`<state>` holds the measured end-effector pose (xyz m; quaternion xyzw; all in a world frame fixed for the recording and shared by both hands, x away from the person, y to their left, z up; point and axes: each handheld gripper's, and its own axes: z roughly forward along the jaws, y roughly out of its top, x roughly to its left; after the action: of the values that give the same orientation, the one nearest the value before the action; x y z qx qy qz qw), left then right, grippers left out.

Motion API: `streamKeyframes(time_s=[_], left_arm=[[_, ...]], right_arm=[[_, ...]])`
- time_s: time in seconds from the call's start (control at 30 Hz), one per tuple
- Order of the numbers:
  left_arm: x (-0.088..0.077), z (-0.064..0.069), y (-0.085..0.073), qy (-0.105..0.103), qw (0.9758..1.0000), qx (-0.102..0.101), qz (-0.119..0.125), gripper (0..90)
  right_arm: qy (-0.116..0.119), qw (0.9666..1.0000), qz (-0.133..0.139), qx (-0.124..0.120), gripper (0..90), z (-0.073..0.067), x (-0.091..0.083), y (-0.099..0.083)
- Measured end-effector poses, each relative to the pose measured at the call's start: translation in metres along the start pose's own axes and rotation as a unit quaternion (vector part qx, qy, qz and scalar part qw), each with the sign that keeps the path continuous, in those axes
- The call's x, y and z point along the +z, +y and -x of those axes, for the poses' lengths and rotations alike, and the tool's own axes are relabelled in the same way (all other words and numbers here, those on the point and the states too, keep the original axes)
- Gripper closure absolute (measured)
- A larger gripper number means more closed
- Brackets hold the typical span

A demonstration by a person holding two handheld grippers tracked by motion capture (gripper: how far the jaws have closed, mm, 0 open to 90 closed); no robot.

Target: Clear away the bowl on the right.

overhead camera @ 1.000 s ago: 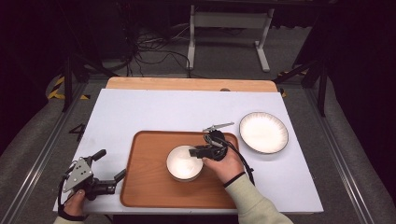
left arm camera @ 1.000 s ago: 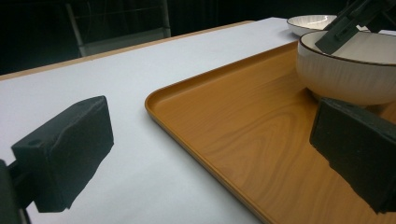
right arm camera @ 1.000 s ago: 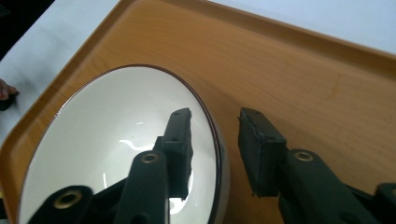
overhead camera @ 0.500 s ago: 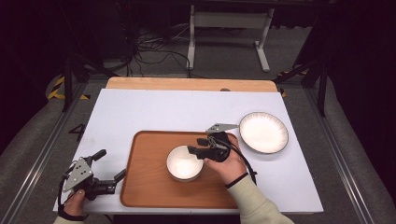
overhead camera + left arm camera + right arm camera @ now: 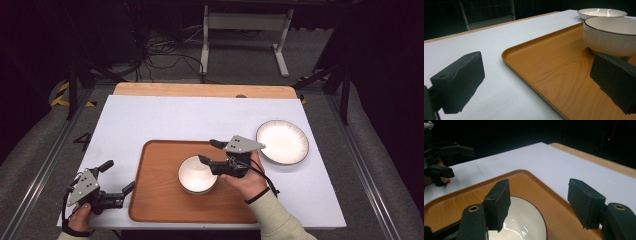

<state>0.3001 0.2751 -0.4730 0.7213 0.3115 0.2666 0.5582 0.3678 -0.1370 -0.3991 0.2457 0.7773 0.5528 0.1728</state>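
Bowl (image 5: 196,175) sits upright on the wooden tray (image 5: 160,200), near the desk's (image 5: 165,117) front edge. Right tool (image 5: 210,152) hangs just above the bowl's rim; its jaws have just been opening, with nothing gripped between them. Left tool (image 5: 120,189) rests at the tray's left edge, jaws apart, empty. Judgement: lift the right tool straight clear so no pad catches the rim. Plate (image 5: 282,141) lies beyond, right of the tray.

A white plate (image 5: 282,142) with a dark rim rests on the white worktop (image 5: 165,120), right of the wooden tray (image 5: 155,200), apart from it.
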Motion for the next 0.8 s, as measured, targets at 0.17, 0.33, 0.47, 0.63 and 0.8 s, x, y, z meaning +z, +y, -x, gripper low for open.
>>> streamKeyframes(time_s=[0.17, 0.33, 0.47, 0.63, 0.8], left_arm=[[0.0, 0.0, 0.0, 0.0, 1.0, 0.0, 0.0, 0.2], [0.001, 0.0, 0.0, 0.0, 1.0, 0.0, 0.0, 0.2], [0.001, 0.0, 0.0, 0.0, 1.0, 0.0, 0.0, 0.2], [0.0, 0.001, 0.0, 0.001, 1.0, 0.0, 0.0, 0.2], [0.001, 0.001, 0.0, 0.0, 1.0, 0.0, -0.001, 0.2]], right_arm=[[0.001, 0.9997, 0.02, -0.01, 30.2, -0.002, -0.003, 0.001], [0.014, 0.999, 0.04, -0.017, 25.5, -0.003, -0.006, 0.002], [0.024, 0.9975, 0.057, -0.034, 22.9, -0.005, -0.01, 0.003], [0.017, 0.9967, 0.068, -0.04, 21.2, -0.002, -0.017, 0.004], [0.008, 0.9963, 0.075, -0.04, 21.0, 0.002, -0.027, 0.004]])
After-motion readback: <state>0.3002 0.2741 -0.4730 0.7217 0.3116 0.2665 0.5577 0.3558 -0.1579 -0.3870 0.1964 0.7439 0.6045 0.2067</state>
